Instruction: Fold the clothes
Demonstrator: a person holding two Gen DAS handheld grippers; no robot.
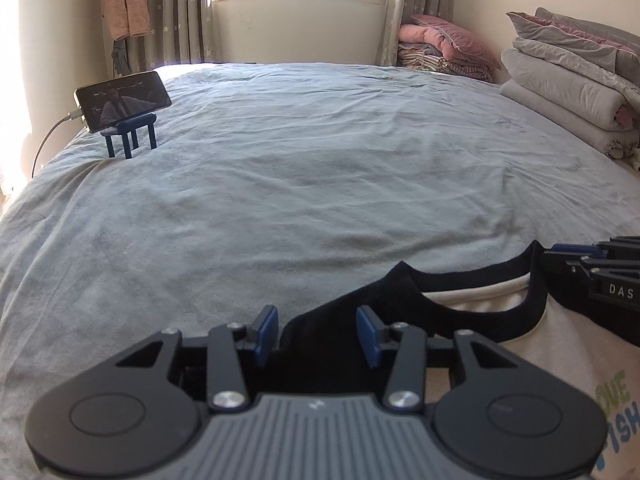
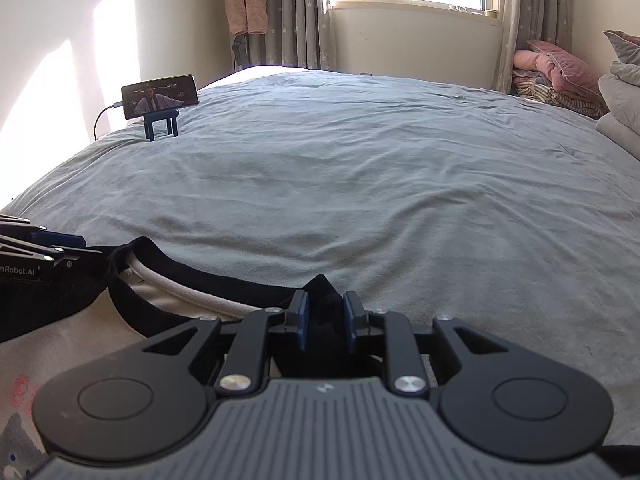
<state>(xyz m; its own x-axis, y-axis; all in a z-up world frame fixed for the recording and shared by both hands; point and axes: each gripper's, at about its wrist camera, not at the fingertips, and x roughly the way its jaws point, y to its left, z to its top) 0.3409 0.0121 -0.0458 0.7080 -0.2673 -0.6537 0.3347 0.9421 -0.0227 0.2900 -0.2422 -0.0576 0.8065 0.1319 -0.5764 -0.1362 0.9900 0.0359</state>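
Grippers sit at the two shoulders of a cream T-shirt [image 1: 520, 344] with black sleeves and collar, which lies flat at the near edge of the grey bedspread [image 1: 320, 160]: the left gripper [image 1: 318, 334] has its jaws parted fairly wide over the black shoulder cloth, pads clear of it, while the right gripper [image 2: 324, 320] stands narrower, with a peak of black fabric between its pads, though I cannot tell if they press it. That pairing looks meant to keep the shirt square for a fold; a phone [image 1: 122, 100] on its stand plays well apart
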